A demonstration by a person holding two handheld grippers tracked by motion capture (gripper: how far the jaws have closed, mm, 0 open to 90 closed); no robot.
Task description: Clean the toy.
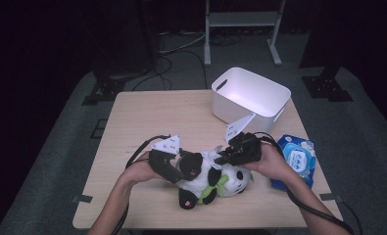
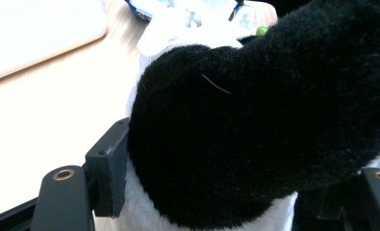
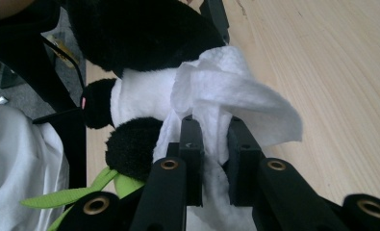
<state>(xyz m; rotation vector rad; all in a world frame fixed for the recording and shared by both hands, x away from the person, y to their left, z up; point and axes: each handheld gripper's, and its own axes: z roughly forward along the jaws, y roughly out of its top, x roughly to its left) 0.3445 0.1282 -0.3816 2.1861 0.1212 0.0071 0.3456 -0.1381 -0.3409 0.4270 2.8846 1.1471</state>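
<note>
The panda toy (image 1: 210, 178) lies near the front edge of the desk (image 1: 147, 122), about in the middle. The left hand-held gripper (image 1: 174, 172) is half open and clamps the toy's black arm (image 2: 255, 139), probably to keep the toy from sliding. The right hand-held gripper (image 1: 224, 157) is nearly closed on a white wipe (image 3: 226, 96) and holds it against the toy, apparently for wiping. The white bin (image 1: 250, 95) stands at the far right corner and the blue wipe pack (image 1: 296, 159) at the right edge; the left half of the desk gives open room.

panda plush (image 1: 208, 177) | lying mid-table | crumpled white wipe (image 3: 226, 96) against its body
</note>
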